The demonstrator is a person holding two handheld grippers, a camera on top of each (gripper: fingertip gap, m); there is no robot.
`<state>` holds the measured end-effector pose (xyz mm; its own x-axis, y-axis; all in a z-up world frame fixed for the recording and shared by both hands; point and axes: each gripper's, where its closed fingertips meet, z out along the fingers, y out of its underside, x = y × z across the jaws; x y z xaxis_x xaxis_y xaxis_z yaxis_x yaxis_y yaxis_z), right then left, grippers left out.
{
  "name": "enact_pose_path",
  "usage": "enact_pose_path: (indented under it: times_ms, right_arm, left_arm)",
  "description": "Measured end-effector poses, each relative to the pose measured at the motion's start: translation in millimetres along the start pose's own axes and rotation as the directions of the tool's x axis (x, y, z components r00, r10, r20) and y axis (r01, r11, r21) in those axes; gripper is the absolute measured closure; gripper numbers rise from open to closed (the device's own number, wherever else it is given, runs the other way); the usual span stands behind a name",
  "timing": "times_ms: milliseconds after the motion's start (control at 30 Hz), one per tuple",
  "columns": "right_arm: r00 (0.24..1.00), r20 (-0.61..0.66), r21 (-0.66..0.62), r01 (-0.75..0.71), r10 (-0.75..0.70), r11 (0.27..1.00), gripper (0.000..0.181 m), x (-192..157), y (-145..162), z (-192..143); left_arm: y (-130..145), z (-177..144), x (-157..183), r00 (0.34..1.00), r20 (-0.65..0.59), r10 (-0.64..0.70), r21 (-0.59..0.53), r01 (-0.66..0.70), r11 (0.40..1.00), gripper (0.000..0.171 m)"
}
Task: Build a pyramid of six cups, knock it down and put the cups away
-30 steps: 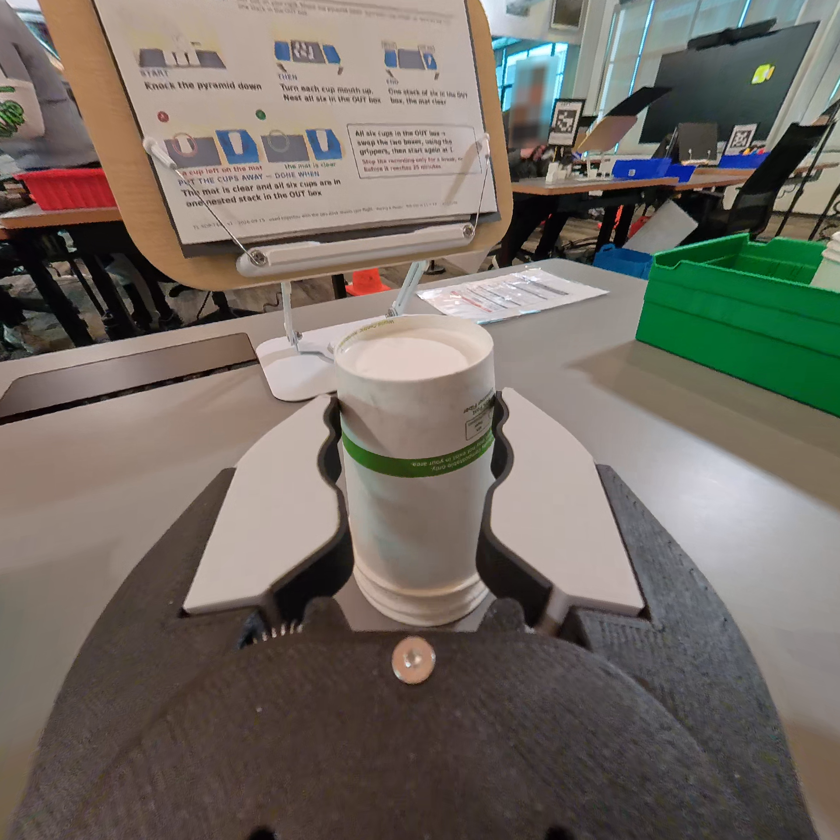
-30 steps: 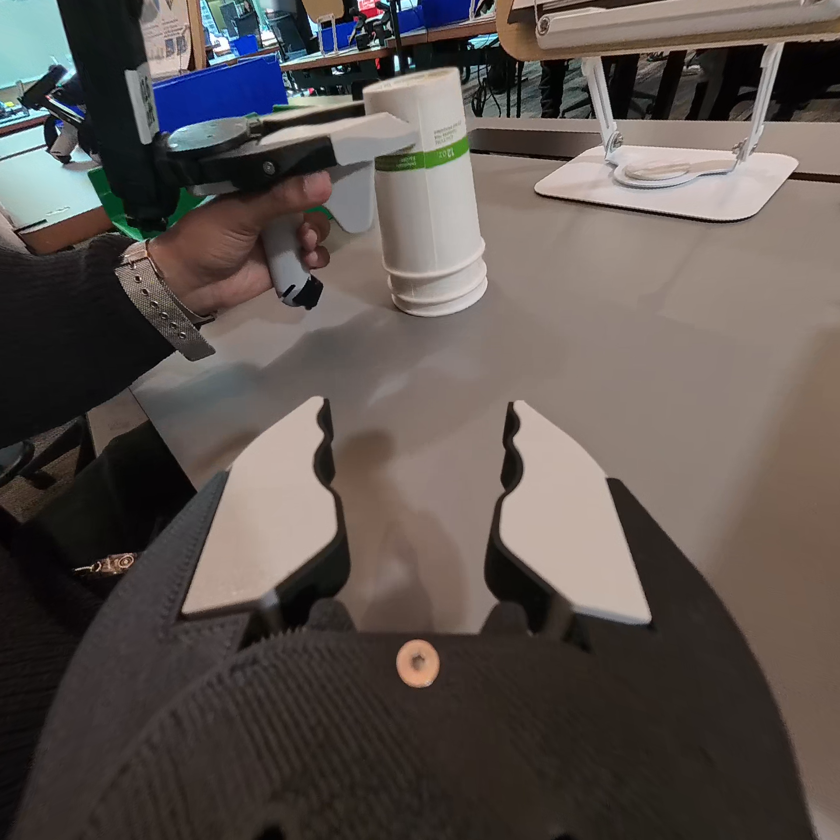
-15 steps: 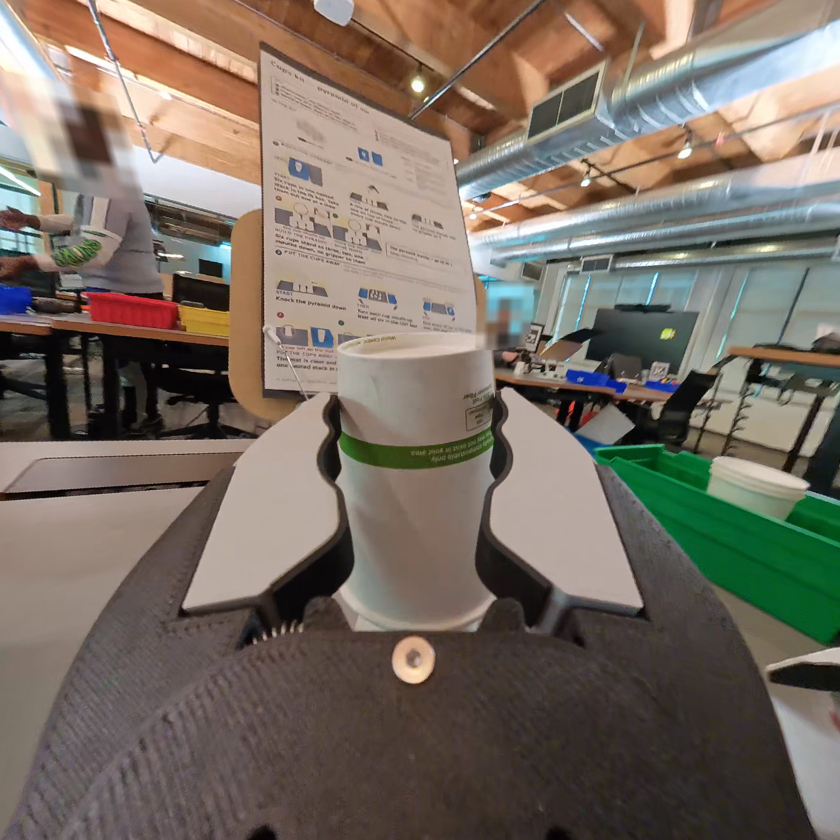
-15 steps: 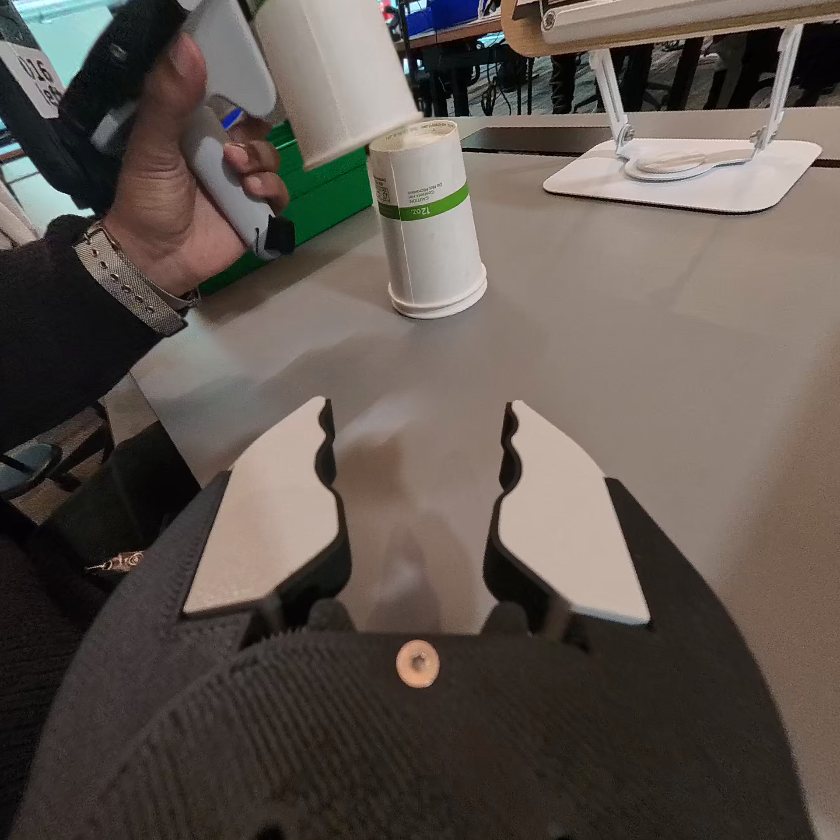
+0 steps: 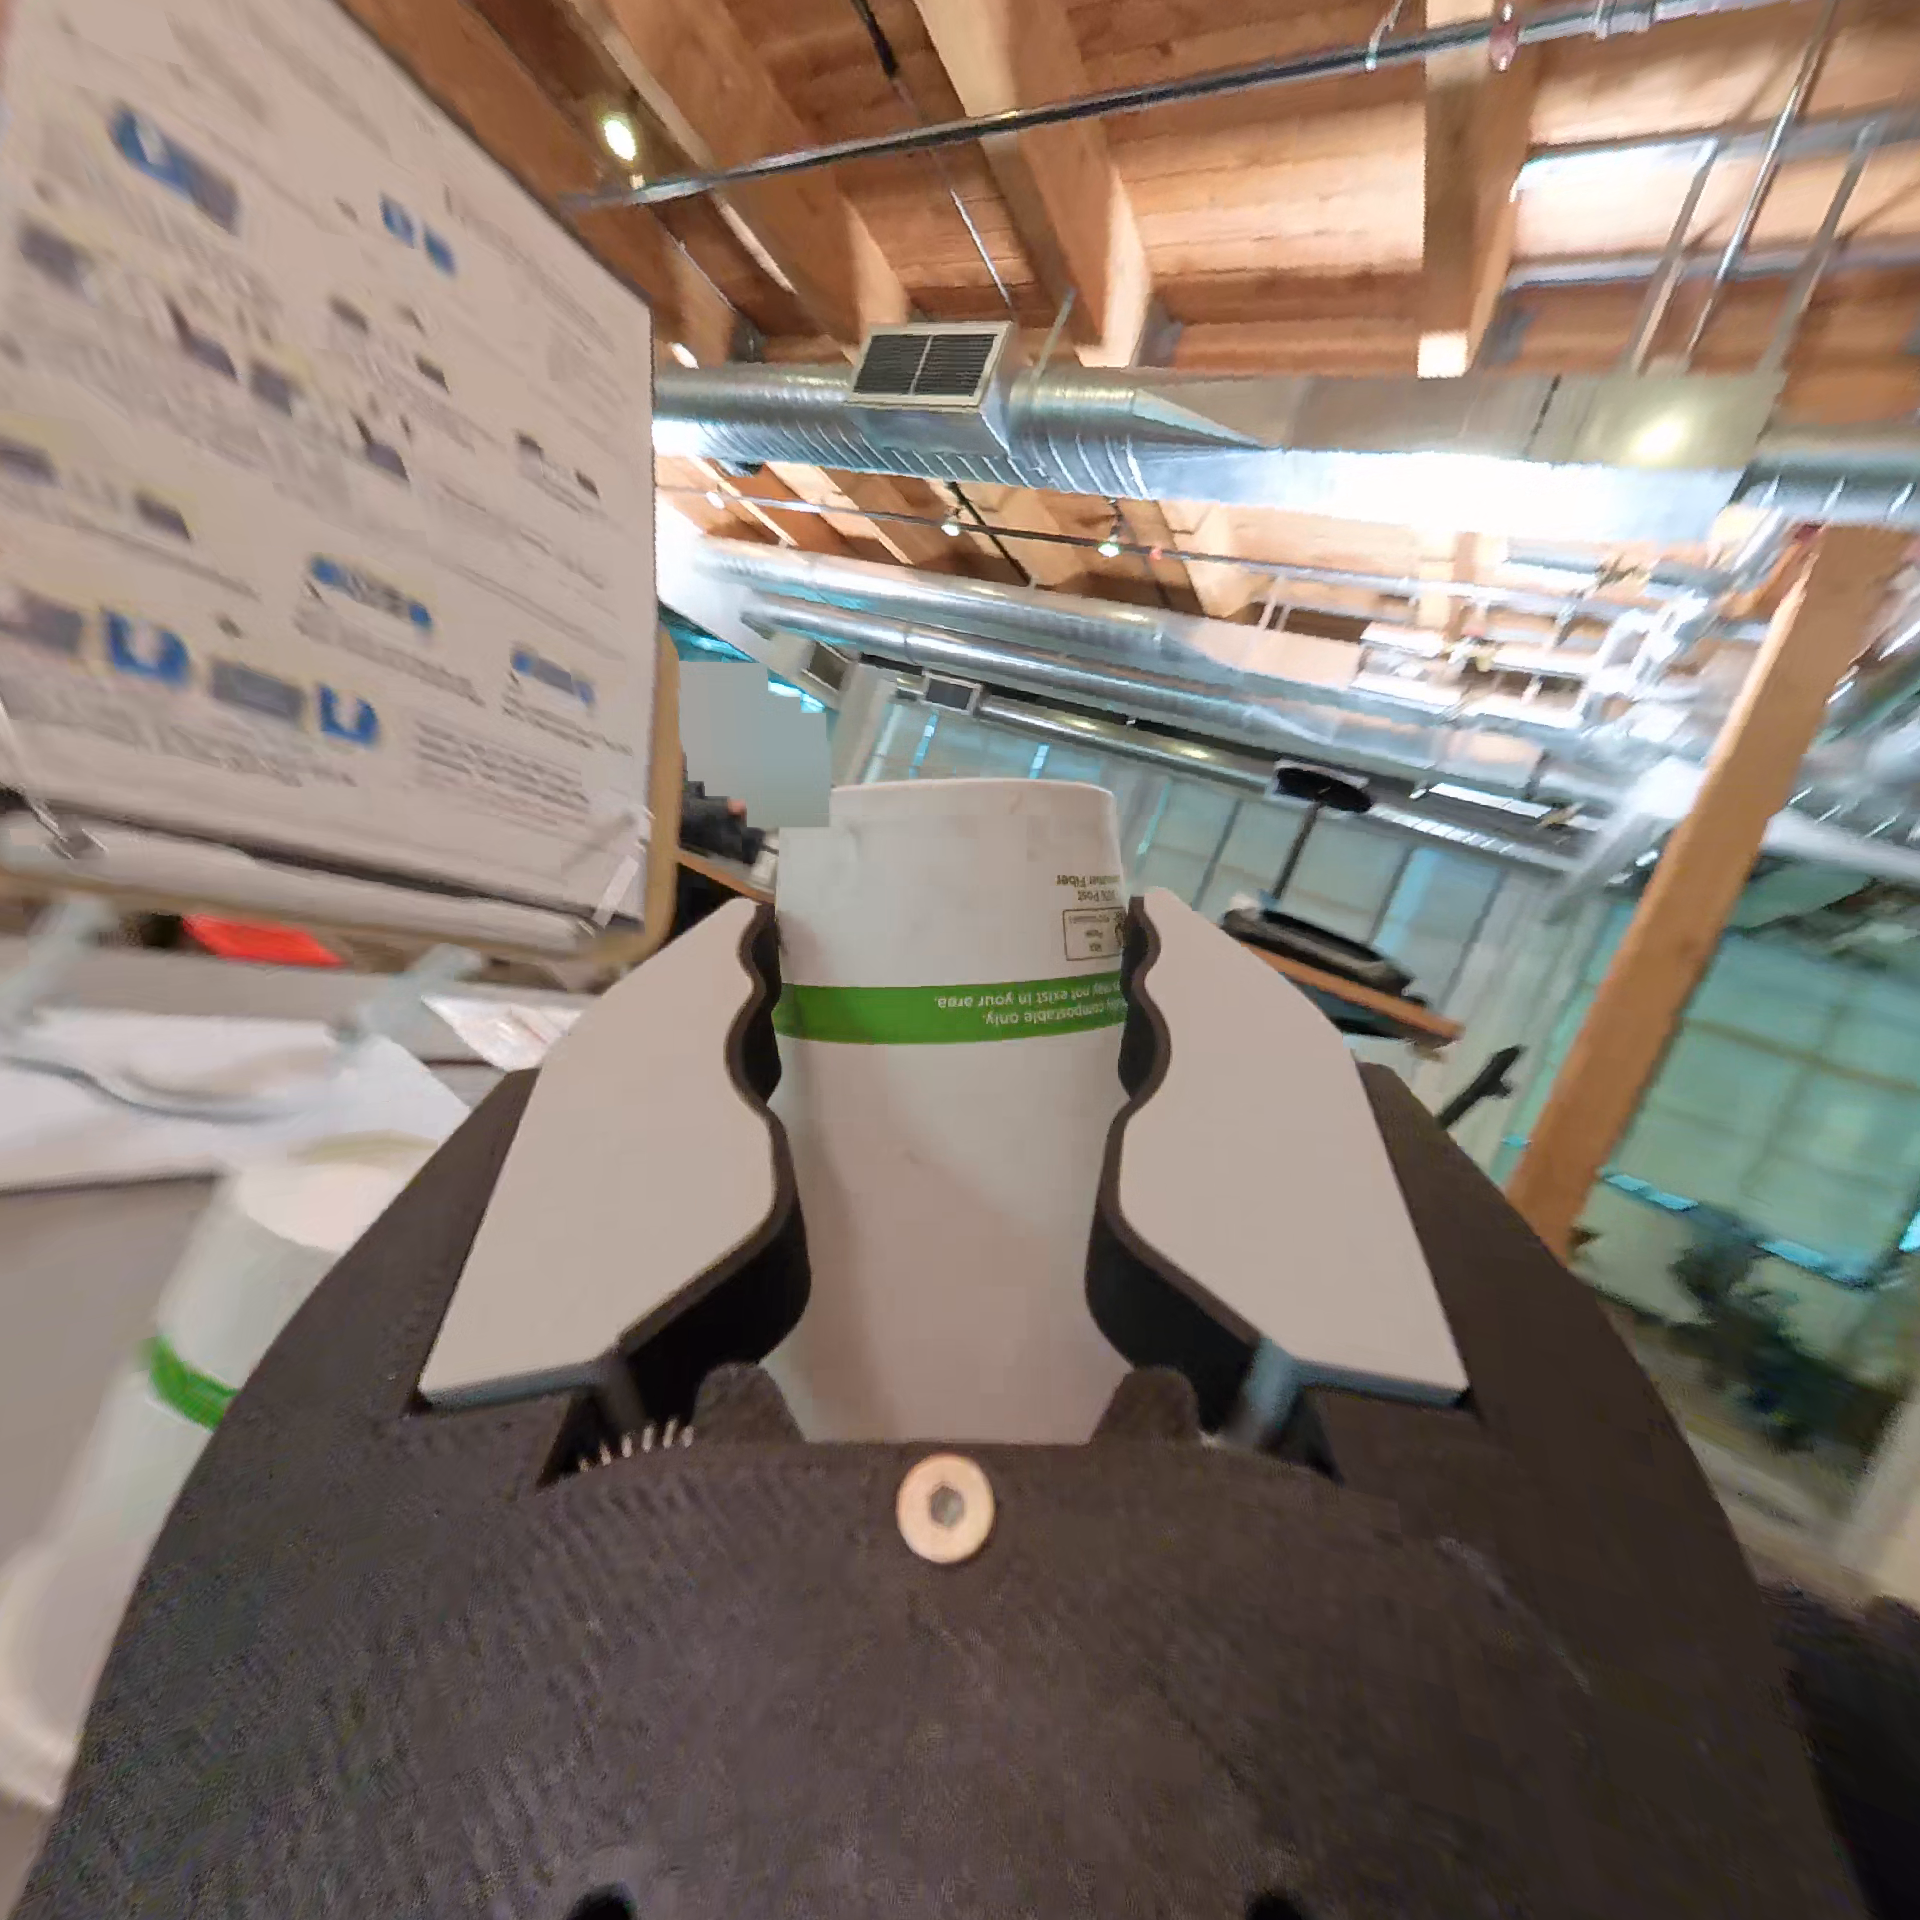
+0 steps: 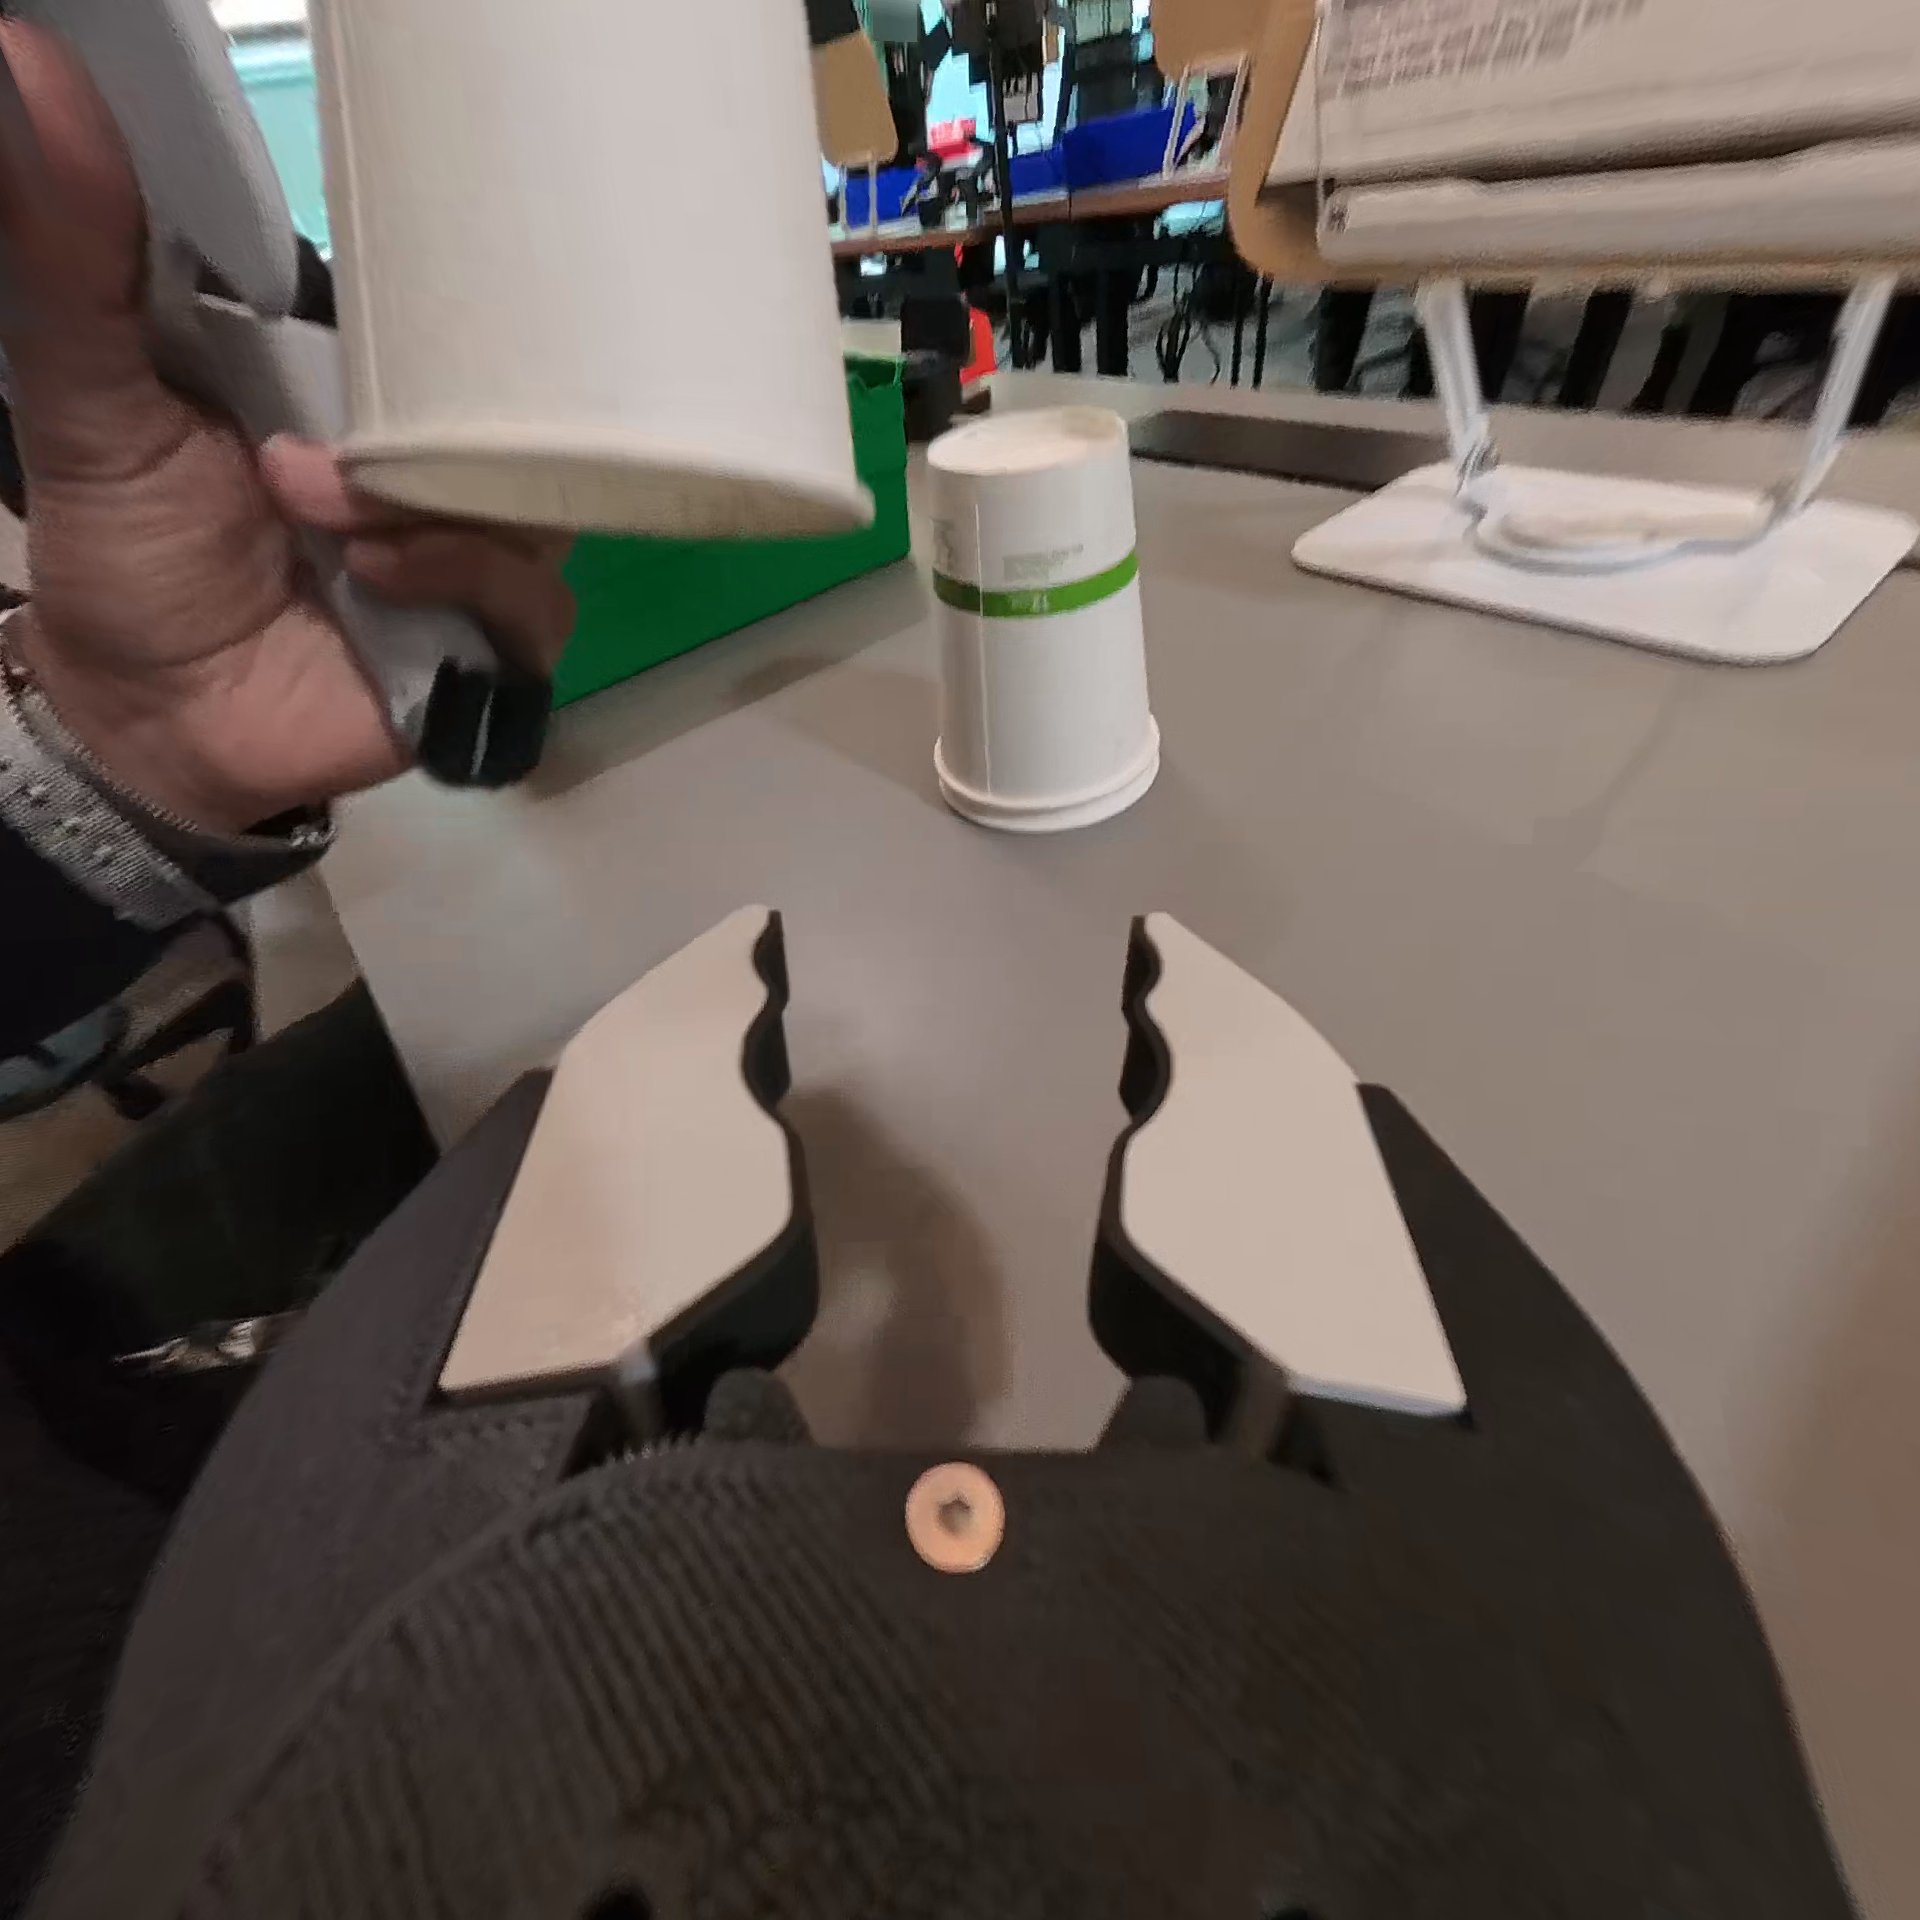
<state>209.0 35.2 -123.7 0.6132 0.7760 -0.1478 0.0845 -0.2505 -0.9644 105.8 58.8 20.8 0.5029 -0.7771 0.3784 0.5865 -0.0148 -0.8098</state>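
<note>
**One cup lifted in the left hand-held gripper, one cup standing before the right**

My left hand-held gripper (image 5: 951,997) is closed on a white paper cup with a green band (image 5: 951,1143). Its two fingers press the cup wall from both sides, at the height of the band. The cup is upside down, with its flat bottom at the far end and its long axis running across the fingers. The view behind it points up to the wooden ceiling and the metal ducts, so I judge the cup is raised off the grey surface (image 6: 1455,935). In the right wrist view the same cup shows at the upper left, its open rim facing down, with the person's hand (image 6: 156,540) on the handle.

My right hand-held gripper (image 6: 954,997) is open and holds nothing; the surface shows between its fingers.

A second paper cup with a green band (image 6: 1039,623) stands upside down on the surface, rim down, its long axis upright. It lies straight ahead of the right hand-held gripper, a little to the right of its middle line, and apart from the fingertips. The right one faces it; the lifted cup hangs to the left of this cup and higher.

Behind the standing cup is a green bin (image 6: 717,582), and to its right the white base of a document stand (image 6: 1600,561) with a printed sheet (image 5: 312,468).
</note>
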Motion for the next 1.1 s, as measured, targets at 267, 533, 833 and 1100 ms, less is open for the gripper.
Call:
enact_pose_path:
  times_ms: [267,533,833,1100]
  right_arm:
    - [0.877,-0.172,0.163,0.474,-0.448,0.865,0.162,-12,-39,-9]
    - [0.969,-0.160,0.208,0.221,-0.190,0.953,0.179,23,-49,-22]
    - [0.990,-0.069,0.265,-0.104,0.127,0.958,0.180,76,-51,-50]
    - [0.987,-0.002,0.248,-0.156,0.161,0.956,0.179,68,-47,-43]
  left_arm:
    - [53,-2,33,0.955,-0.065,-0.290,-0.107,0.282,0.953,0.107]
    - [81,-3,17,0.976,0.023,-0.218,-0.265,0.216,0.940,0.104]
    - [136,-18,-13,0.905,0.038,0.424,-0.630,-0.307,0.713,0.093]
    - [142,-23,-28,0.840,0.019,0.542,-0.670,-0.392,0.630,0.093]
